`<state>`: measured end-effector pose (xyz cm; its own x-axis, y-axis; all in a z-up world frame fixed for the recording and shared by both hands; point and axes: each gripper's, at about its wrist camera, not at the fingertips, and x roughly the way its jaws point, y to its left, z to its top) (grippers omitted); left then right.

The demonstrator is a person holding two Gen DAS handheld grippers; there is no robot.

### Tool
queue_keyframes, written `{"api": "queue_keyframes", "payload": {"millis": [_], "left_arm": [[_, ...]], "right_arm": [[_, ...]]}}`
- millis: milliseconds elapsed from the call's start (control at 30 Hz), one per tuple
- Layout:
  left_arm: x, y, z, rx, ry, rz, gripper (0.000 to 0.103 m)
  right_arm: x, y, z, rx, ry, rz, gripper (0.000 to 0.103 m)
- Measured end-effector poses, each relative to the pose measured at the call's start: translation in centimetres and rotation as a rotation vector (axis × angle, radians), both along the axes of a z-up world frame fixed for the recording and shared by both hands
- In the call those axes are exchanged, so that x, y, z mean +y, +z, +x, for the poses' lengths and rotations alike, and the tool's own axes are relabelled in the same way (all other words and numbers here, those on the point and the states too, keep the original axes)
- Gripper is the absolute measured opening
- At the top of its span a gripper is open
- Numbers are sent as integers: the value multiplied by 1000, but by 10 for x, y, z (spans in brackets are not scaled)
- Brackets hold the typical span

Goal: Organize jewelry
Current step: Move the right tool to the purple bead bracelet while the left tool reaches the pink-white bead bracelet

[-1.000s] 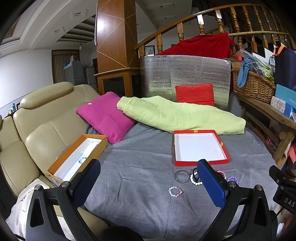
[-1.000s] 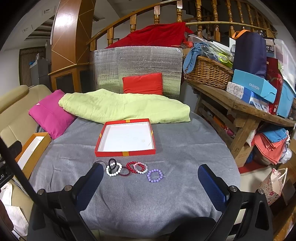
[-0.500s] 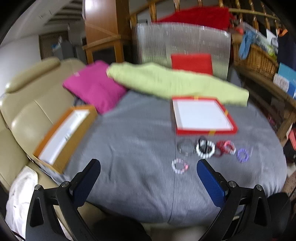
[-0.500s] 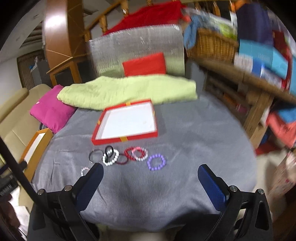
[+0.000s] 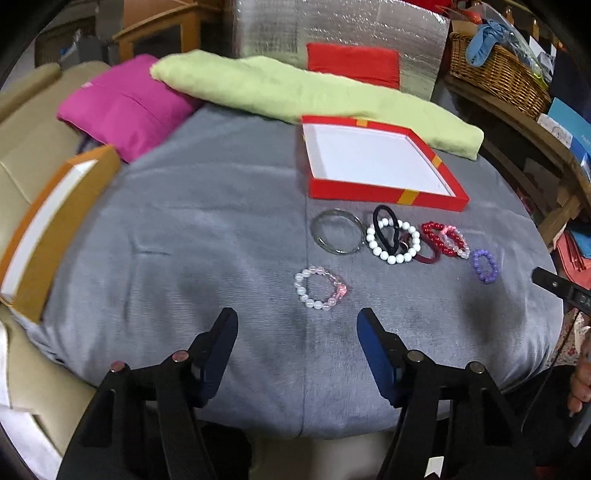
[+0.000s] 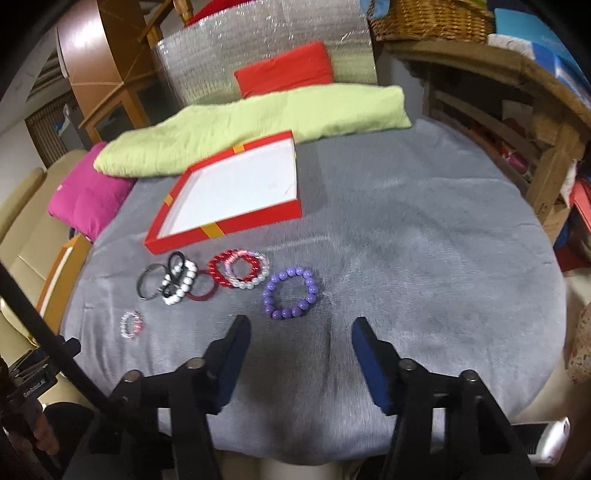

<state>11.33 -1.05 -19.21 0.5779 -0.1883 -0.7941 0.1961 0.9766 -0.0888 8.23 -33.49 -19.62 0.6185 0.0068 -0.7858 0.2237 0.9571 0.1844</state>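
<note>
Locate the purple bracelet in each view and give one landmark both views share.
Left wrist: purple bracelet at the right end of the jewelry row, far right of centre.
Right wrist: purple bracelet near centre, just ahead of the fingers.
Shared landmark: red box.

A: What is sitting behind the grey-covered bench [image 5: 192, 229]?

B: A silver foil panel [image 5: 343, 26] is standing upright, with a red cushion [image 5: 352, 64] leaning against it and a lime-green quilt [image 5: 295, 92] lying along the bench's far edge.

A: And to the sides?

B: A cream leather sofa [image 5: 22, 147] is running along one side, a magenta pillow [image 5: 118, 107] resting by it. Opposite, a wooden shelf [image 6: 517, 85] is carrying a wicker basket [image 5: 495, 74] and blue boxes [image 6: 532, 26]. A wooden pillar [image 6: 96, 48] is catching glare.
</note>
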Motion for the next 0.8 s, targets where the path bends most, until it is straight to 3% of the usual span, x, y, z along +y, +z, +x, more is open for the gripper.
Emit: {"api": "queue_keyframes", "payload": {"millis": [167,233,367,433,567,800], "left_arm": [[2,-24,29,37,4,16,66],[4,-33,38,63,7,12,66],[5,-50,53,114,19,-9,65],[2,-54,57,126,10,-9,55],[-4,-56,65,110,-7,6,50],[-2,-56,67,59,-24,35,12]], "right_arm": [[-1,-23,32,34,3,-16,53],[0,-33,43,52,-3,-19,45],[-2,-48,58,102,-25,-2,39],[0,-51,62,115,-30,-41,32],[5,-52,65,106,-25,-86,17],[17,-50,59,65,-20,-115,15]]}}
